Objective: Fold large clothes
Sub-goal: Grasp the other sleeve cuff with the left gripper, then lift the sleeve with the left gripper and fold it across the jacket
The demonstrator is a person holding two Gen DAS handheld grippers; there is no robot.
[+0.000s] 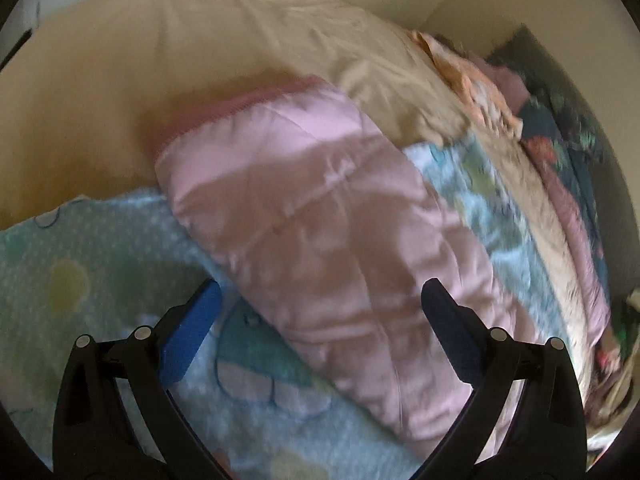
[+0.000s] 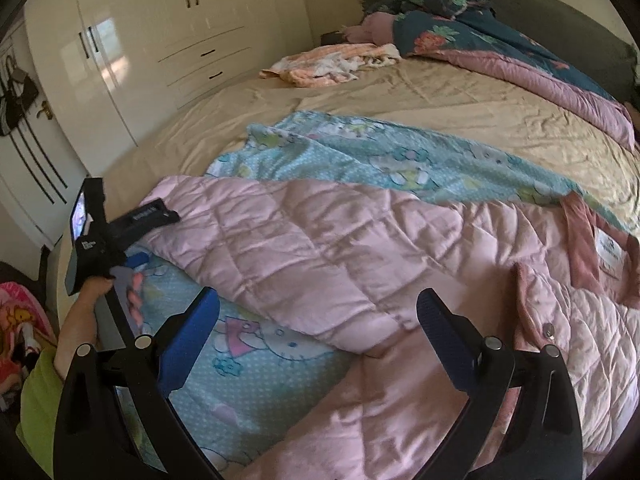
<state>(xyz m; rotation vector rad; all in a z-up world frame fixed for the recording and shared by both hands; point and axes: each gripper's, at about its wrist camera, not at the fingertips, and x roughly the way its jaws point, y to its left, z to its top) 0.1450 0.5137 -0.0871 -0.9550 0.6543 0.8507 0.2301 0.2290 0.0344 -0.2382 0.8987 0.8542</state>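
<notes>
A pink quilted blanket [image 2: 312, 248] lies partly folded across the near side of the bed, its light blue cartoon-print side [image 2: 360, 156] showing above and below the fold. In the left wrist view the pink quilt [image 1: 320, 216] runs diagonally over the blue print [image 1: 80, 264]. My left gripper [image 1: 320, 304] hangs open just above the quilt, holding nothing. My right gripper [image 2: 318, 312] is open too, over the quilt's folded edge. The left gripper's device [image 2: 100, 224] appears in the right wrist view at the quilt's left end, held by a hand [image 2: 96, 292].
The bed's beige sheet [image 2: 440, 96] extends beyond the quilt. An orange and white cloth [image 2: 332, 62] lies near the far edge. A dark floral duvet and pillows [image 2: 460, 28] are piled at the headboard. White wardrobes [image 2: 180, 40] stand past the bed's left side.
</notes>
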